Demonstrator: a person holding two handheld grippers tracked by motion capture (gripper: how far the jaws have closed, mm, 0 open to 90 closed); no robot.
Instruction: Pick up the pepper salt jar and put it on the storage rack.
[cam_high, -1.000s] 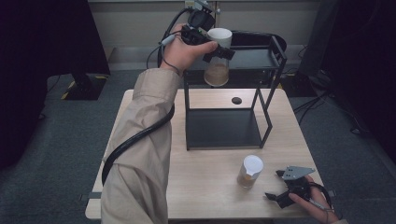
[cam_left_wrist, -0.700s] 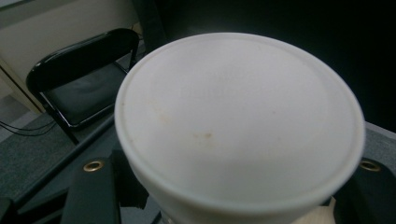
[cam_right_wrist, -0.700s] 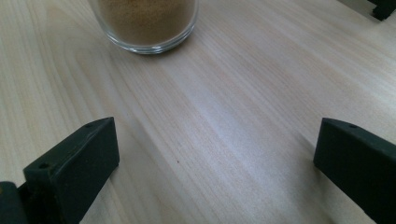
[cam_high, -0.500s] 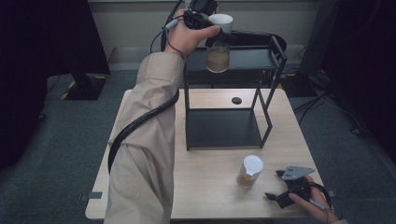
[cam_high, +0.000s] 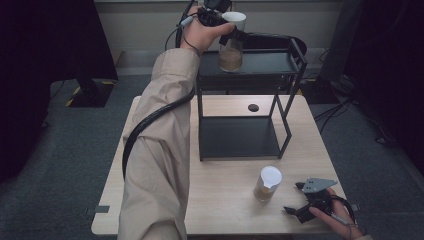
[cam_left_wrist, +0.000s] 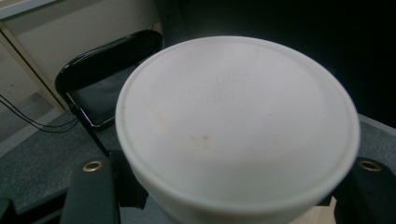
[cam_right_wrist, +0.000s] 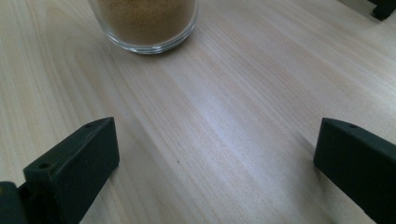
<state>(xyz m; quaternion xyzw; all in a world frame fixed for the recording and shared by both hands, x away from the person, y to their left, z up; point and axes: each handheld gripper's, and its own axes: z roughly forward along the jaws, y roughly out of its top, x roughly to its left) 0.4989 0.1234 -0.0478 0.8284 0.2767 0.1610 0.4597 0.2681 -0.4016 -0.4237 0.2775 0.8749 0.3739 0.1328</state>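
Left arm, beige sleeve (cam_high: 160, 150), reaches far over the table (cam_high: 165, 220) to the top of the black rack (cam_high: 292, 55). Cable runs along the sleeve up to the left gripper (cam_high: 220, 20).

Left gripper is clamped on a jar (cam_high: 231, 50) just under its white lid (cam_high: 233, 19). In the left gripper view the lid (cam_left_wrist: 238, 121) sits right in front of the lens, with the two black jaws pressed in on either side below its rim. Jar is clear glass with brown powder in the lower part. It hangs upright over the left end of the rack's top shelf; its base looks at or just above the shelf, contact not clear from this angle. Behind it stands a black folding chair (cam_left_wrist: 107, 79).

Rack stands on the far half of the table, bottom shelf bare. A small dark disc (cam_high: 253, 107) lies on the table under the top shelf.

Second jar (cam_high: 267, 183), same white lid and brown fill, stands upright on the near right of the table, well apart from the rack.

Right gripper (cam_high: 300, 200) rests near the front right corner, just right of that jar. Jaws spread wide, nothing between them; in the right gripper view the jar base (cam_right_wrist: 144, 23) sits ahead of the gap, not touching.
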